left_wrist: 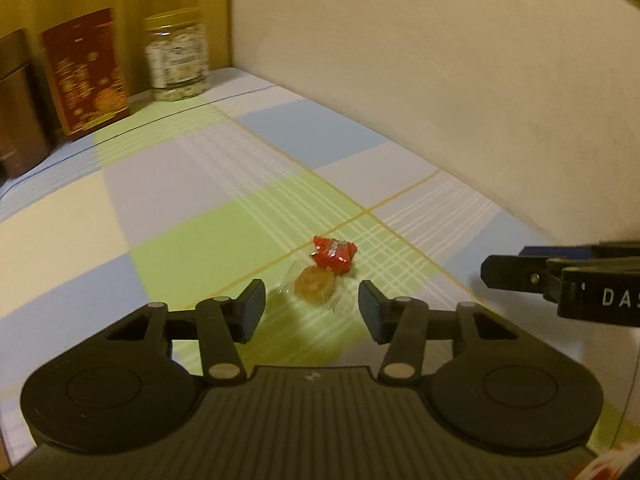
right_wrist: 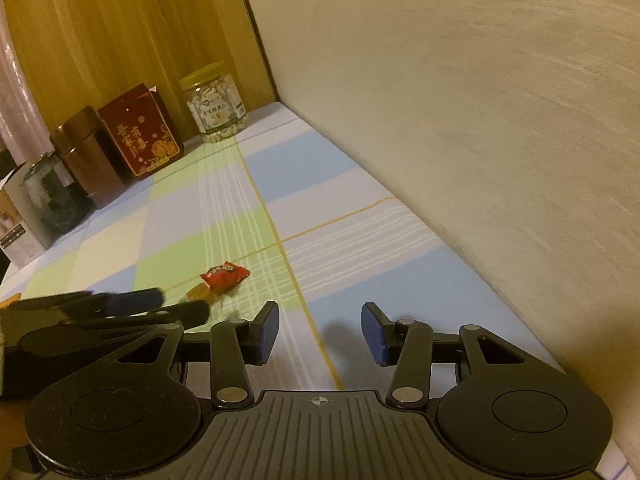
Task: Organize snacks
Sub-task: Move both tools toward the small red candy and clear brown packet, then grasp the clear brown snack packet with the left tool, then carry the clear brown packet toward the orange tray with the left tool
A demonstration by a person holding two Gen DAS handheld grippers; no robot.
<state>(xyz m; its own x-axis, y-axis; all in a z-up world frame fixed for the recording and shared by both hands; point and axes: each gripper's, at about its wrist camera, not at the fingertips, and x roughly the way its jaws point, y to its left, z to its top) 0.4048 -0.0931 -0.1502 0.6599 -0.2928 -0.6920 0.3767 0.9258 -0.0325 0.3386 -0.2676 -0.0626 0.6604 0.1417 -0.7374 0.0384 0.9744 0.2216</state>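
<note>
Two wrapped sweets lay touching on the checked cloth of the desk (left_wrist: 160, 200): a red-wrapped candy (left_wrist: 333, 255) and, on its near side, an amber candy in clear wrap (left_wrist: 313, 289). Your left tongs (left_wrist: 312, 310) stood wide and empty, just short of the amber candy, which sat almost centred in their gap. Your right tongs (right_wrist: 320, 330) were also spread wide and empty, beside the red candy on its wall side, over bare cloth. By my reading you were at the approach step, with no pickup yet made. The next move seemed to call for easing the left tongs forward around the amber candy alone and closing gently, since the crinkly wrap could slip and the red candy could be nudged. Well beyond the red candy, at the far edge of the desk, stood a clear jar with a yellow lid (right_wrist: 216, 104), a red box (right_wrist: 140, 132) with gold Chinese characters too blurred to read, and a brown canister (right_wrist: 86, 156). On the right tool's side, only the letters "DAS" were readable.
</note>
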